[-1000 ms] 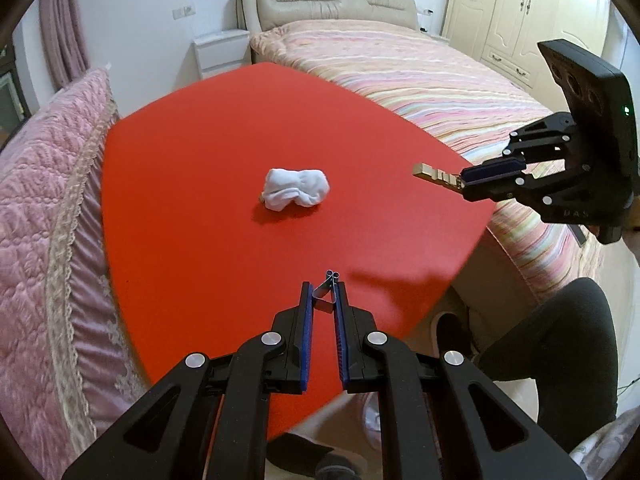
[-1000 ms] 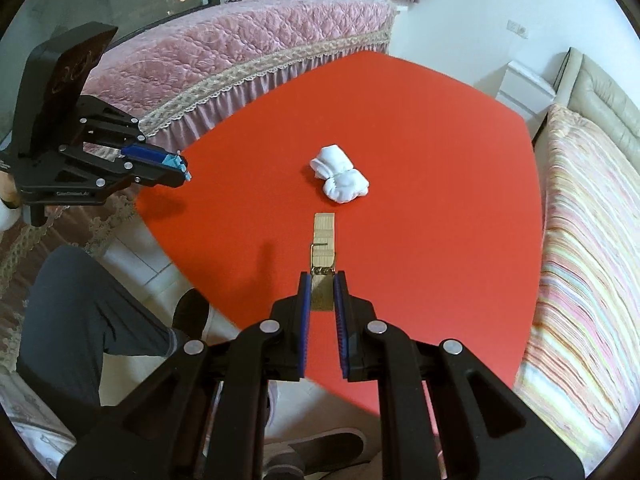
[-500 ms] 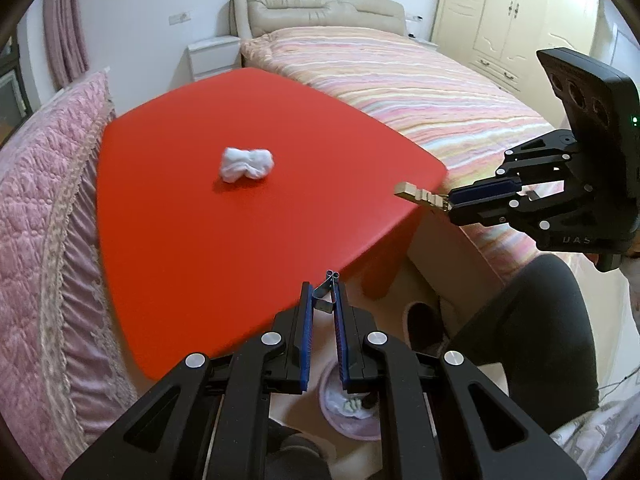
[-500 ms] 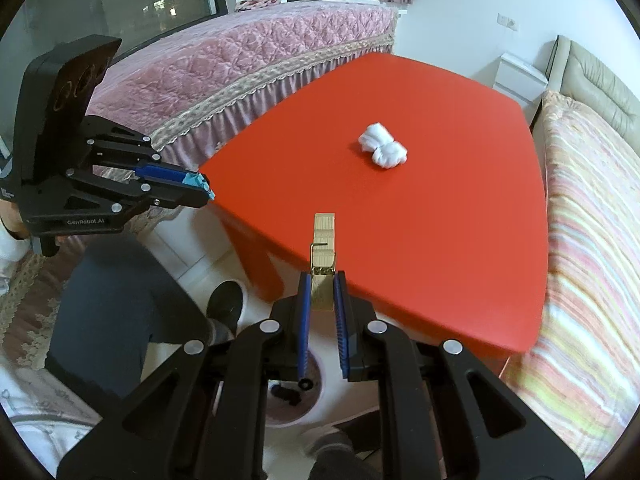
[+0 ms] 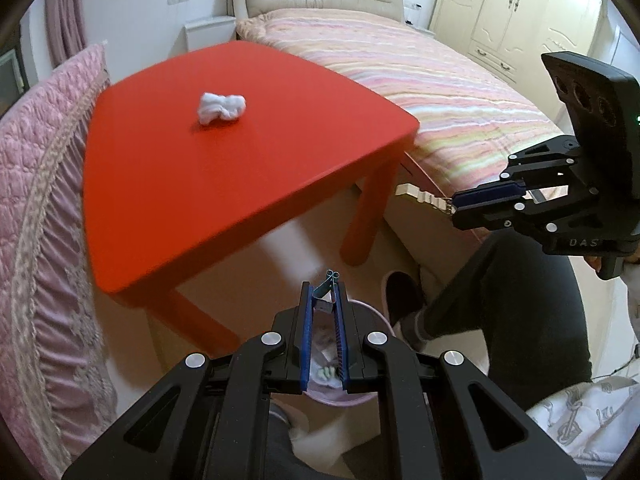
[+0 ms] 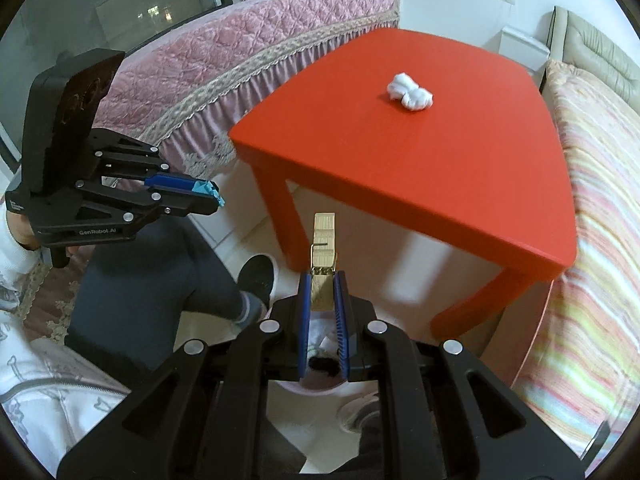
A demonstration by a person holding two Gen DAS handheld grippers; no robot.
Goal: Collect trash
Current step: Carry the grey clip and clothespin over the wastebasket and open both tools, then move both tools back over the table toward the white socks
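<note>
My left gripper (image 5: 323, 295) is shut on a small teal binder clip (image 5: 330, 278); from the right wrist view the same gripper (image 6: 213, 199) shows at the left with the clip (image 6: 205, 189) at its tip. A wooden clothespin (image 6: 323, 236) sticks out of my right gripper (image 6: 323, 281), which is shut on it; the left wrist view shows that gripper (image 5: 456, 203) and clothespin (image 5: 419, 195) at the right. Both grippers hang over a pale pink bin (image 5: 370, 312) on the floor (image 6: 316, 393), with scraps inside. A crumpled white tissue (image 5: 221, 107) lies on the red table (image 5: 240, 176).
The red table (image 6: 400, 152) stands between a pink quilted bed (image 6: 240, 56) and a striped bed (image 5: 420, 80). A person's dark-trousered leg (image 5: 520, 300) and shoe (image 5: 400, 296) are beside the bin. A cream wardrobe (image 5: 520, 12) fills the far right.
Both grippers have pulled back off the table's front edge and sunk slightly, now over the floor bin. The table and tissue have receded. Each still holds its item.
</note>
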